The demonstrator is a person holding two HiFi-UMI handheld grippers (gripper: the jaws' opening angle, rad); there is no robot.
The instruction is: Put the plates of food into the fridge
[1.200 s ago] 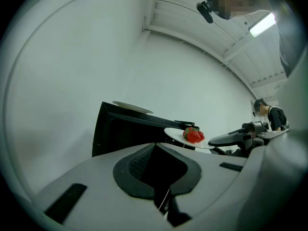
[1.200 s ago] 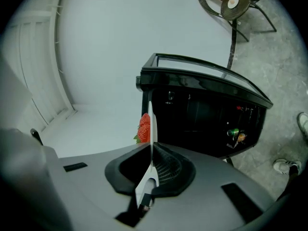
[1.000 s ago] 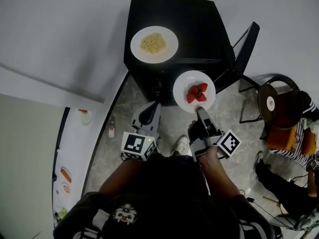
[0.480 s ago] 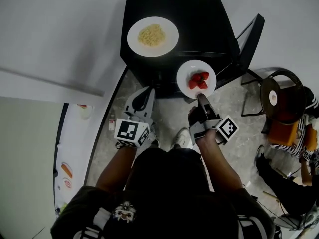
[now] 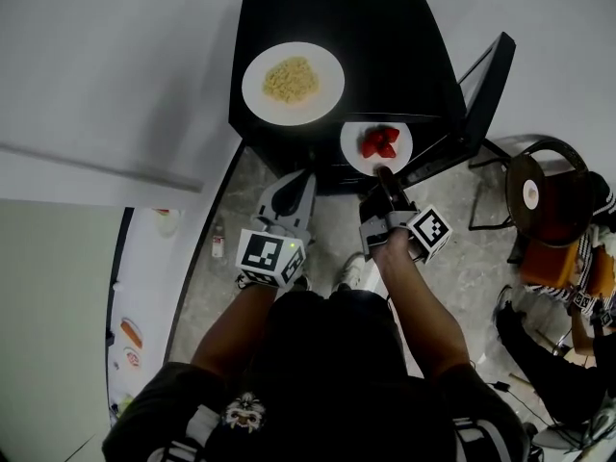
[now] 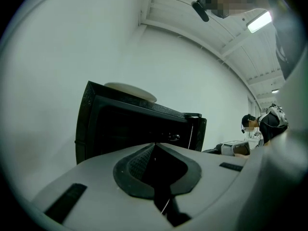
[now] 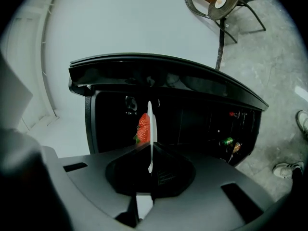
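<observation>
The right gripper (image 5: 383, 175) pinches the rim of the round white plate (image 5: 352, 144) of red strawberries (image 5: 379, 141) at the open front of the small black fridge (image 5: 385, 46). The left gripper (image 5: 296, 186) has its jaws pressed together on nothing. The round white plate of yellow noodles (image 5: 262, 87) rests on the fridge top.

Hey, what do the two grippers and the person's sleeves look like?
The left gripper is pale grey, the right gripper dark grey to black; both taper to dark-padded jaws. Each carries a white cube with black square markers. The person wears a dark top with white stripes.
</observation>
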